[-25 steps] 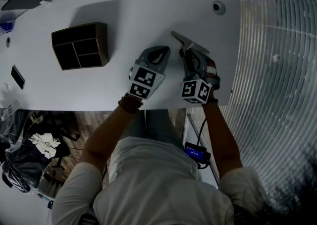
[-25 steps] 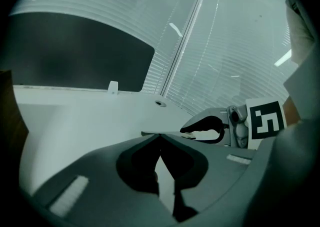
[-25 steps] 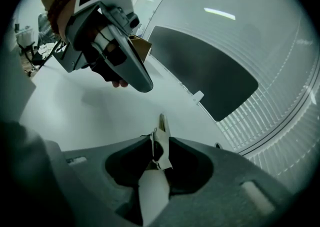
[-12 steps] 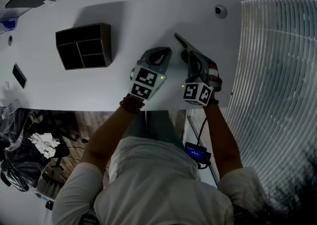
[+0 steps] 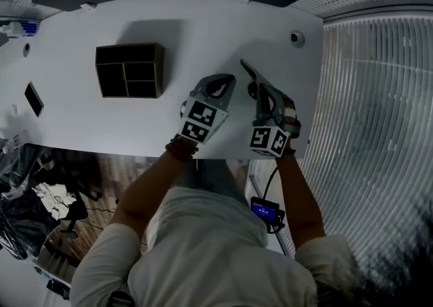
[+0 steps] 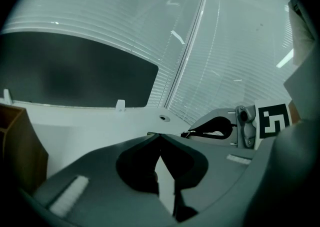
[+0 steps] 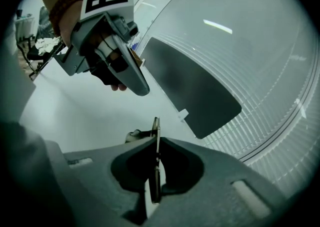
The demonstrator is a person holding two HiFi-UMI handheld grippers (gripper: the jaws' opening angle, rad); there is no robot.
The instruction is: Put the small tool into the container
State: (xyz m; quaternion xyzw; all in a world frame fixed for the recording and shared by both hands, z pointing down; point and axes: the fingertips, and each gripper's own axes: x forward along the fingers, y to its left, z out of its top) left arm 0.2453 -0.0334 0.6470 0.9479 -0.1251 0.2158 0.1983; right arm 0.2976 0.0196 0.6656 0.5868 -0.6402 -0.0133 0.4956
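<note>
The right gripper (image 5: 255, 84), its jaws just closed, pinches the thin flat tool (image 7: 156, 131) at centre right. The left gripper (image 5: 220, 80) is closed and empty. Best to keep the grip firm, carry the tool left, and release only above a compartment of the divided container (image 5: 157, 70) at upper left.

Left claw (image 6: 159, 136), right claw (image 7: 156, 143): jaws together.

The table (image 5: 81, 116) is white, the container (image 5: 156, 72) dark brown, marker cubes (image 5: 201, 120) black-and-white.
</note>
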